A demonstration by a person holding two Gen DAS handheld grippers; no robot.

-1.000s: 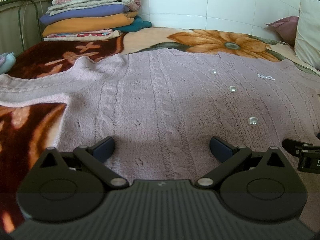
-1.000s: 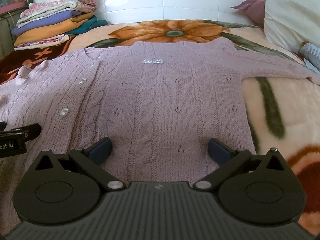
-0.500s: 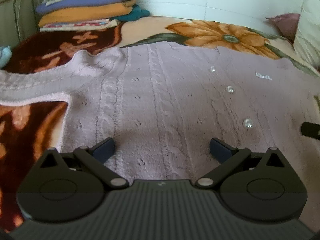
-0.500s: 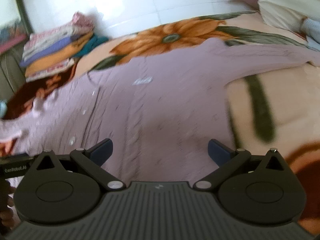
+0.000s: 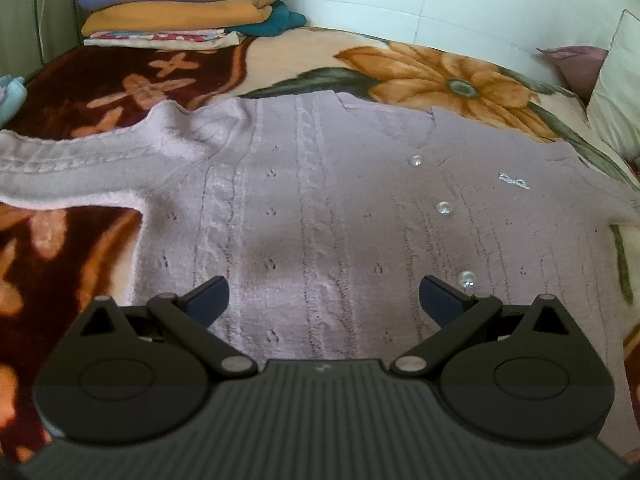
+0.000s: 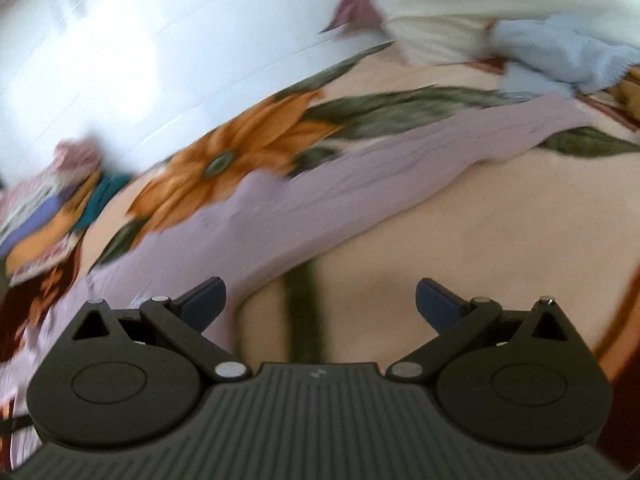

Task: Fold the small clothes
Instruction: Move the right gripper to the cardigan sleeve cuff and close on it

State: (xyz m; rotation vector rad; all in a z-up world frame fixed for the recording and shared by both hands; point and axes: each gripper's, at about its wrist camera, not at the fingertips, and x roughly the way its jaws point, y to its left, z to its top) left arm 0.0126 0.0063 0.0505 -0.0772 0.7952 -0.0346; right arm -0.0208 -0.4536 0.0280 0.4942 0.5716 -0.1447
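A lilac cable-knit cardigan point(image 5: 320, 208) with pearl buttons lies flat, front up, on a flowered blanket. Its left sleeve point(image 5: 72, 172) stretches out to the left edge of the left wrist view. My left gripper point(image 5: 323, 300) hovers open above the cardigan's lower body, holding nothing. In the blurred, tilted right wrist view the cardigan's right sleeve point(image 6: 420, 152) runs toward the upper right. My right gripper point(image 6: 320, 300) is open and empty, over the blanket just below that sleeve's armpit.
A stack of folded clothes point(image 5: 180, 8) sits at the far left by the tiled wall. Pillows point(image 5: 612, 96) lie at the right end of the bed. A light blue cloth point(image 6: 560, 60) lies near the sleeve's cuff.
The right gripper has swung quickly to the right, off the cardigan's body toward the right sleeve, and tilted. The left gripper has risen slightly and looks further down on the cardigan.
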